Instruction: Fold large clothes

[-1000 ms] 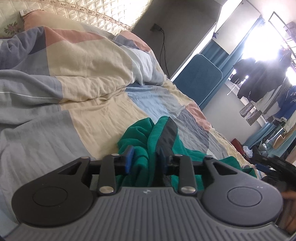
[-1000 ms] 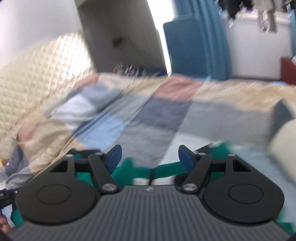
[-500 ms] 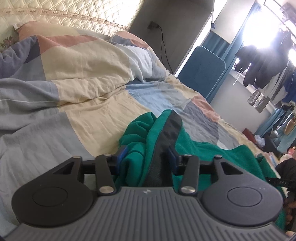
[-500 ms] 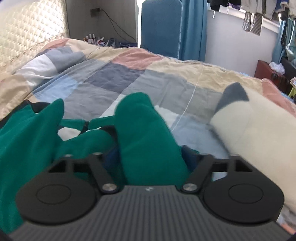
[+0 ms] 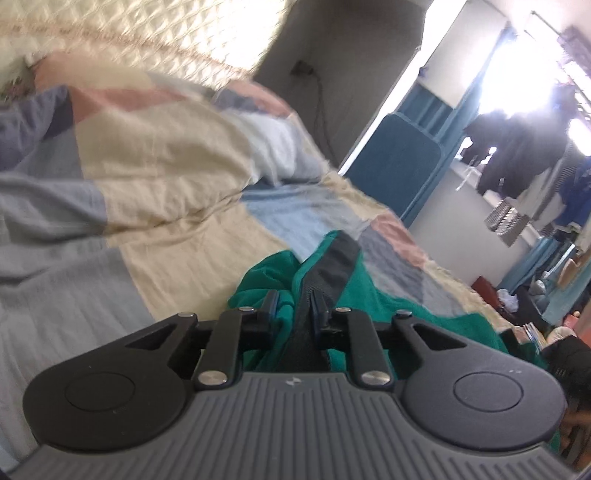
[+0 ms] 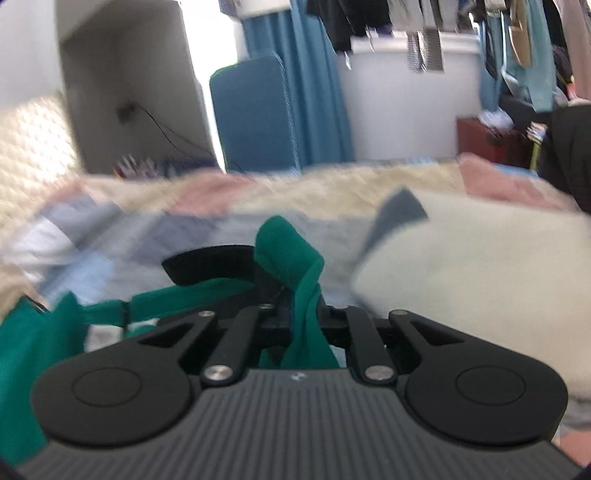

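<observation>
A green garment (image 5: 354,295) with a black band (image 5: 338,258) lies crumpled on the bed. In the left wrist view my left gripper (image 5: 294,304) is closing its jaws, and a raised fold of green cloth and black band is pinched between the pads. In the right wrist view my right gripper (image 6: 303,310) is shut on another fold of the green garment (image 6: 288,243), which bulges up just past the fingertips. A black trim (image 6: 210,266) of the garment curves to its left. Both views are blurred by motion.
A patchwork quilt (image 5: 177,177) covers the bed, heaped towards the quilted headboard (image 5: 147,29). A cream and grey cushion (image 6: 480,266) lies right of the right gripper. Beyond the bed stand a blue padded panel (image 6: 255,114), blue curtains and hanging clothes (image 5: 524,155).
The left jaws have narrowed onto the fold between them. The right gripper came down over the garment, took a green fold between its open jaws and shut on it.
</observation>
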`<state>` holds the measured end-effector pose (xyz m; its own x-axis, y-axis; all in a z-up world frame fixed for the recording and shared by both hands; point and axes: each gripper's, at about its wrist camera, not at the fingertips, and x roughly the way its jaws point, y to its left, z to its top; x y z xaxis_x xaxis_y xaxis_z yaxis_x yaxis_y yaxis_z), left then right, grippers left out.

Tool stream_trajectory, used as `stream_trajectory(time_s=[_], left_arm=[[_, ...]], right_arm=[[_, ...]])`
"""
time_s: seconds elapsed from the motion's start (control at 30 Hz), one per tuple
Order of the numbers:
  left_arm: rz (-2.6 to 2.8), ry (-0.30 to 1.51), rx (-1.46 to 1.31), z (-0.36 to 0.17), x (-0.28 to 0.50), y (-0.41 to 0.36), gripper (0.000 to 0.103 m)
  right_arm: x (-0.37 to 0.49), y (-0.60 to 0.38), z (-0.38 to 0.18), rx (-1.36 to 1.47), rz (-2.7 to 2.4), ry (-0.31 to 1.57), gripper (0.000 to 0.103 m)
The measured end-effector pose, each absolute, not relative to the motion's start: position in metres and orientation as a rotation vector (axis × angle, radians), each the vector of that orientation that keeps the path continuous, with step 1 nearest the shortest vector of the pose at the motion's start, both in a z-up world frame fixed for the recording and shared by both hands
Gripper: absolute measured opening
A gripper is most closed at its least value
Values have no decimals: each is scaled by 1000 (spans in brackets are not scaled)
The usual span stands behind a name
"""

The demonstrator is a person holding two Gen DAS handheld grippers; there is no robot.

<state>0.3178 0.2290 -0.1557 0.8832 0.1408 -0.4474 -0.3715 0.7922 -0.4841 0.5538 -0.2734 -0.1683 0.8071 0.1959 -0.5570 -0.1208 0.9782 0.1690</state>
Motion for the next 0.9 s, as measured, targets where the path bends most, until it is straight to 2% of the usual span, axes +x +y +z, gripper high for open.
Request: stream_trajectory(time_s=[0.17, 0.27, 0.33, 0.43, 0.5, 0.53, 0.6, 0.9], left_arm=[[289, 456, -614, -174, 331, 234, 22], [283, 450, -612, -173, 329, 233, 27], [280, 442, -614, -169, 325, 232, 34], [315, 417, -581, -159, 313, 229, 54], [323, 376, -561, -149, 298, 224, 60], [318, 356, -564, -144, 290, 222, 62], [296, 327, -573, -135, 271, 214, 63], [129, 383, -699, -117, 216, 161, 64]], right_arm=[[563, -279, -199, 154, 114, 686, 12], [557, -282, -192, 161, 130, 672, 14], [546, -281, -183, 139, 145, 654, 14], [528, -287, -166, 173, 158, 633, 21], [509, -291, -153, 196, 170, 602, 37], [499, -292, -147, 212, 178, 587, 40], [477, -296, -136, 261, 205, 570, 46], [393, -289, -113, 409, 326, 584, 49]])
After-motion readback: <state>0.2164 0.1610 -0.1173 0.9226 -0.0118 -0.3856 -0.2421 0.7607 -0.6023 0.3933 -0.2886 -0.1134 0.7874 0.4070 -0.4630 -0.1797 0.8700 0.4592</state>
